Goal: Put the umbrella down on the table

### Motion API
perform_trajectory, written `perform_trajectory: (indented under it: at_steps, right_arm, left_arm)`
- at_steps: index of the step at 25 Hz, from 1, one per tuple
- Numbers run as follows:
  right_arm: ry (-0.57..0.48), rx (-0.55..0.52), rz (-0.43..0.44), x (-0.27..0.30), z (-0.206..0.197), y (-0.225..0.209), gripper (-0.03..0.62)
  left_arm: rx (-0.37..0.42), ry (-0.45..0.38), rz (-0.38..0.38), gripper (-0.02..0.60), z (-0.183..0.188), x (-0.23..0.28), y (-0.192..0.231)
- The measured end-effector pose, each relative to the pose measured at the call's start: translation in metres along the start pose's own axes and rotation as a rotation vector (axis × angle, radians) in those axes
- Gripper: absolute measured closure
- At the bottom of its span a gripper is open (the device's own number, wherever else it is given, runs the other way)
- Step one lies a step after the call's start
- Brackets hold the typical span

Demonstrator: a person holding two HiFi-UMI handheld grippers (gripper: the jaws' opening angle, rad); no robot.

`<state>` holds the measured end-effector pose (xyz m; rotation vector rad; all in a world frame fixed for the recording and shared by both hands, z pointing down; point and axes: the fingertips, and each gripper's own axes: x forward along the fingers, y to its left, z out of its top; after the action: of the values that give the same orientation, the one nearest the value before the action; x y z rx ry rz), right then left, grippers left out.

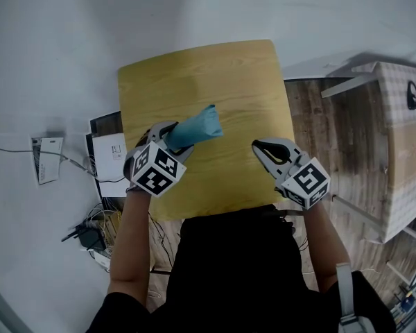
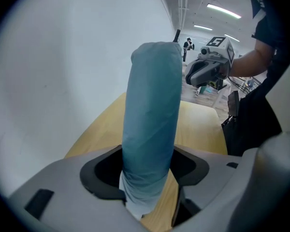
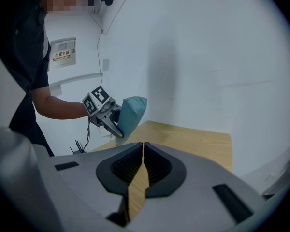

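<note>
Folded teal umbrella [image 1: 197,125] in its cloth sleeve, held tilted above the wooden table [image 1: 222,75], apparently clear of it. The jaws of my left gripper [image 1: 172,141] are clamped on its near end. I judge it light, with a soft, slightly slippery cover over a stiff core, so a mid-length hold would balance better. My right gripper [image 1: 262,148], jaws together and empty, hovers well apart.

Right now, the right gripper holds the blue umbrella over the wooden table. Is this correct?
No. It is the left gripper that holds the blue umbrella over the wooden table; the left gripper view shows its jaws clamped on it.
</note>
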<state>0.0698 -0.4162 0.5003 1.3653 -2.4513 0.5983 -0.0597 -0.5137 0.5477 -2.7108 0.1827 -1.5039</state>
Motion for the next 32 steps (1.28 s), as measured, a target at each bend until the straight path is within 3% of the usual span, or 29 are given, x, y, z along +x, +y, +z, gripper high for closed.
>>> perform_trajectory:
  at_steps: [10,32]
  right_arm:
    - [0.016,0.03,-0.025,0.001,-0.011,-0.019,0.572]
    - [0.082,0.13,0.023,0.02,-0.051,-0.041,0.572]
  left_arm:
    - [-0.045,-0.052,-0.061,0.287,0.003,0.037,0.002]
    - [-0.092,-0.011,-0.147,0.292,-0.006,0.112,-0.008]
